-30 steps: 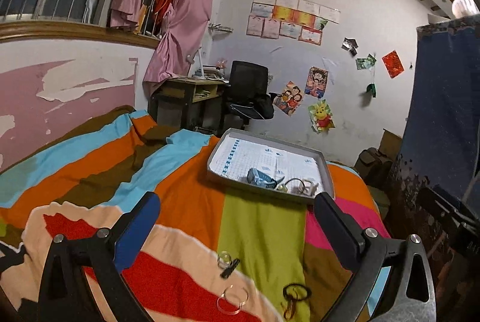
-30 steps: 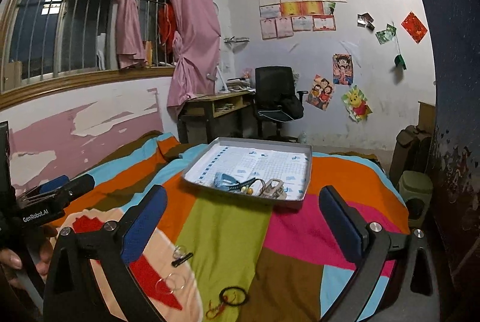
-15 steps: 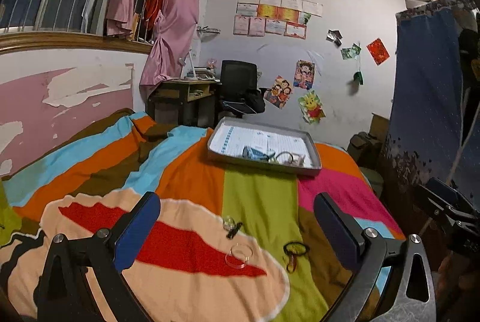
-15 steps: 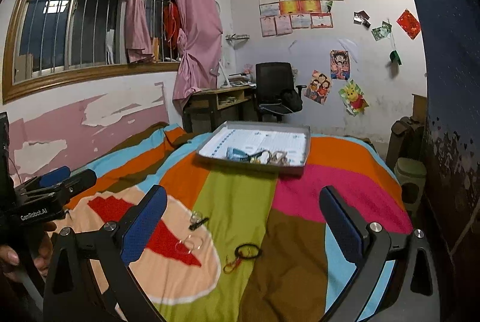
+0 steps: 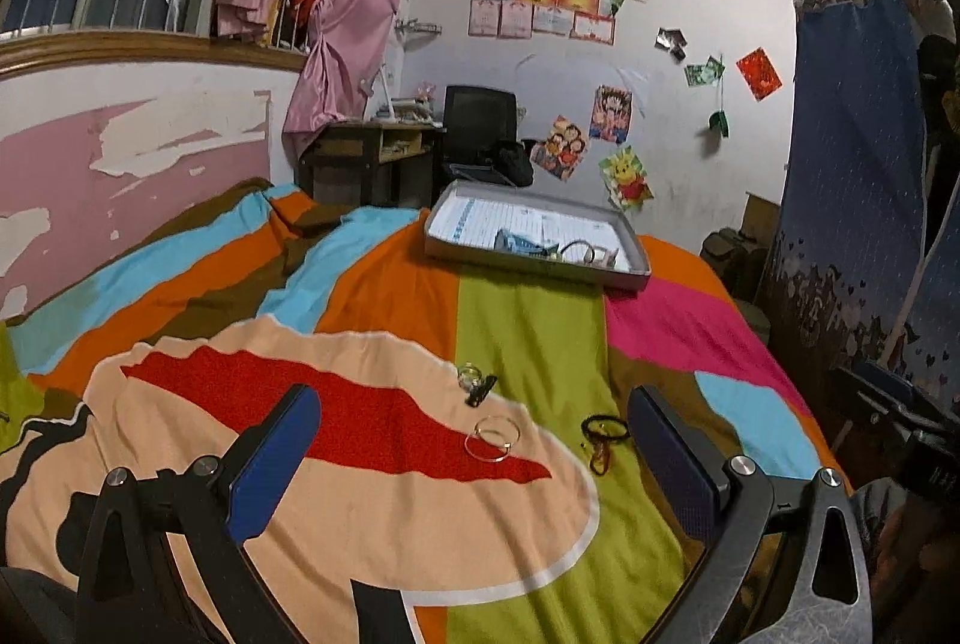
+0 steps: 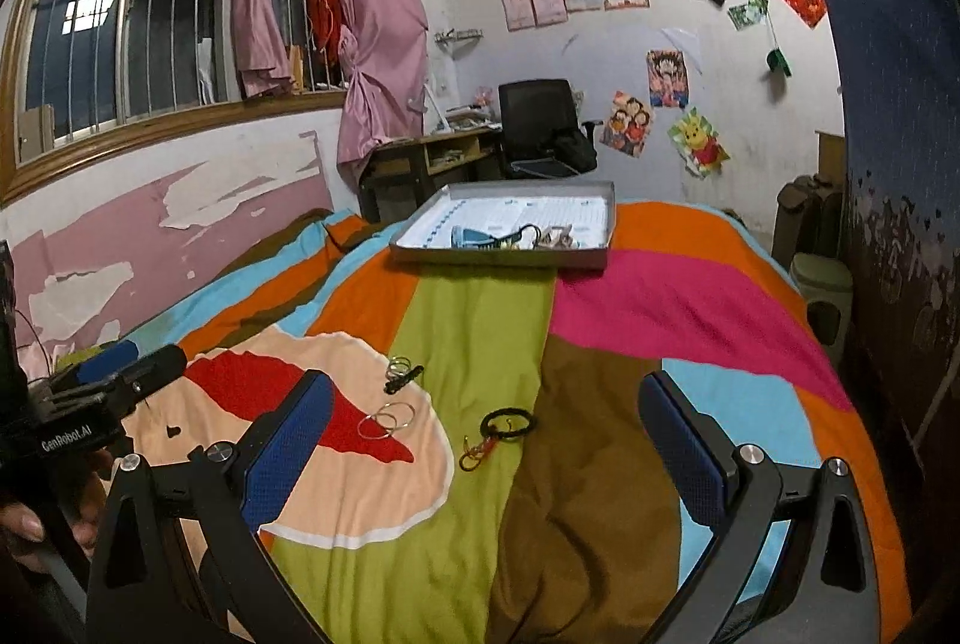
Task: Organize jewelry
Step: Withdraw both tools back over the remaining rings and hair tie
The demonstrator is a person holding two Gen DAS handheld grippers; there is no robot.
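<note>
You held both tools above the near end of the bed (image 6: 690, 296), over its striped bedspread. Your left hand-held gripper (image 5: 474, 458) had its blue-padded fingers spread wide and gripped nothing; your right hand-held gripper (image 6: 486, 440) was likewise spread wide and bare. Between and just beyond the fingers lay the loose jewelry: thin metal bangles (image 6: 387, 419) on the peach and red patch, a small ring with a dark clip (image 6: 403, 373) a little farther off, and a black bracelet with a red and gold charm (image 6: 498, 431) to the right on the green stripe. The grey tray (image 6: 510, 257) sat at the far end of the bed, well apart from these, with a blue item and several other pieces in it.
</note>
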